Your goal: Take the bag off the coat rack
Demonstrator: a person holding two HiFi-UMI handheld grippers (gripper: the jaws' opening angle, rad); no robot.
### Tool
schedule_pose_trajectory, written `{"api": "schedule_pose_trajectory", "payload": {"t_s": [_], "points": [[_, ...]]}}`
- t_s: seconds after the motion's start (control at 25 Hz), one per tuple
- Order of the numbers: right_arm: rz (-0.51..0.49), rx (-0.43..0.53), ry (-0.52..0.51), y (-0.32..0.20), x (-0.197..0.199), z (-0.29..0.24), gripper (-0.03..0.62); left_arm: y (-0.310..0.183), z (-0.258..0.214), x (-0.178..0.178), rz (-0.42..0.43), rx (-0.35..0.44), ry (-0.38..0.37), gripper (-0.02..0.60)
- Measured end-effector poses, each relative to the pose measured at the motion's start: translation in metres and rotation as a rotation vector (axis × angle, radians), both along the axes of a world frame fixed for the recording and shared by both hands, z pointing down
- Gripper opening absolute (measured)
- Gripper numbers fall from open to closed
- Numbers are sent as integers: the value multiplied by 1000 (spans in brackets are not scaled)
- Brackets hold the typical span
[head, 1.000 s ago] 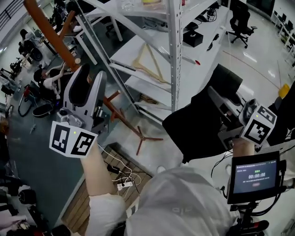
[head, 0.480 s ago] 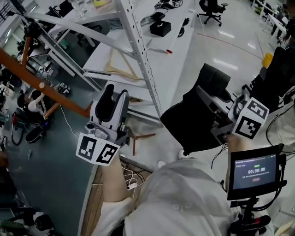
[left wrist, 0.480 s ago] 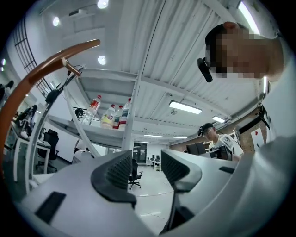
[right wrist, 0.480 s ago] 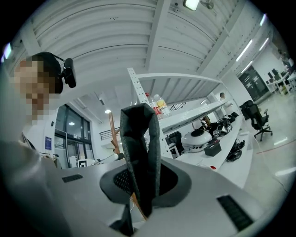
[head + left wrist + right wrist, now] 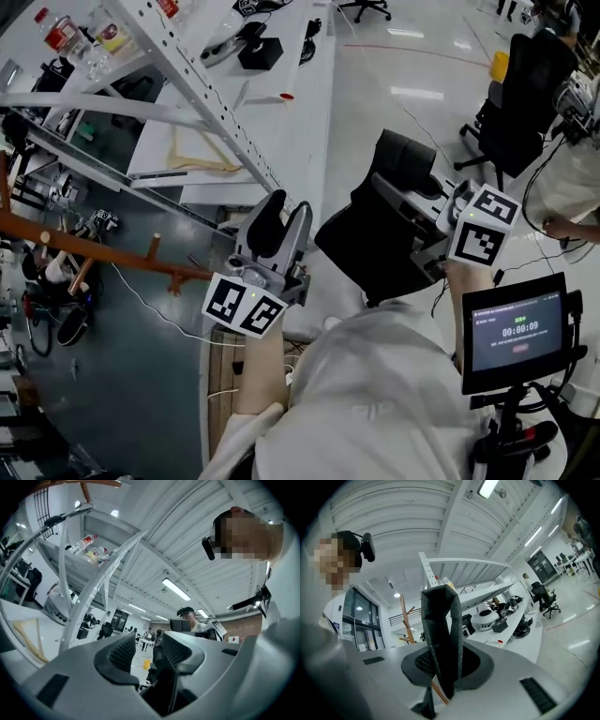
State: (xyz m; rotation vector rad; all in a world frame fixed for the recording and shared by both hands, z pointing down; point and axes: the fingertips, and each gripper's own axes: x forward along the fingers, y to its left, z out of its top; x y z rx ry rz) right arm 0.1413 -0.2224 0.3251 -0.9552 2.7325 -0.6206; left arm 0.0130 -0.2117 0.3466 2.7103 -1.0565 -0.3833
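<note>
My right gripper (image 5: 405, 208) is shut on the strap of the black bag (image 5: 375, 246), which hangs below it, off the rack, in front of the person's body. In the right gripper view, the dark strap (image 5: 439, 625) stands pinched between the pads of that gripper (image 5: 443, 660). The brown wooden coat rack (image 5: 94, 255) lies across the far left of the head view, well apart from the bag; it also shows small in the distance (image 5: 405, 620). My left gripper (image 5: 287, 208) is raised at centre, open with nothing between its jaws (image 5: 147, 651).
A white metal shelf frame (image 5: 187, 84) with bottles (image 5: 61, 33) slants across the upper left, beside white tables (image 5: 291, 122). A black office chair (image 5: 516, 103) and another person (image 5: 572, 187) are at the right. A timer screen (image 5: 514, 330) sits lower right. A cable (image 5: 141, 300) runs over the floor.
The head view has swung, and the coat rack has slid to the far left, further from both grippers. The bag stays in my right gripper. My left gripper has shifted right, still open.
</note>
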Motion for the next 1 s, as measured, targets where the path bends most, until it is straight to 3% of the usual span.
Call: {"api": "schedule_pose_trajectory", "payload": {"t_s": [0.28,0.52,1.0], "points": [[42,-27,1,11,11,15,64,-2,13,21,80,-56,40,183],[59,-19,14,12,18,16,64,-6,12,30,101,-56,33,183],[36,-29,36,4,7,21,64,-15,20,15,81,-74,36,183]]}}
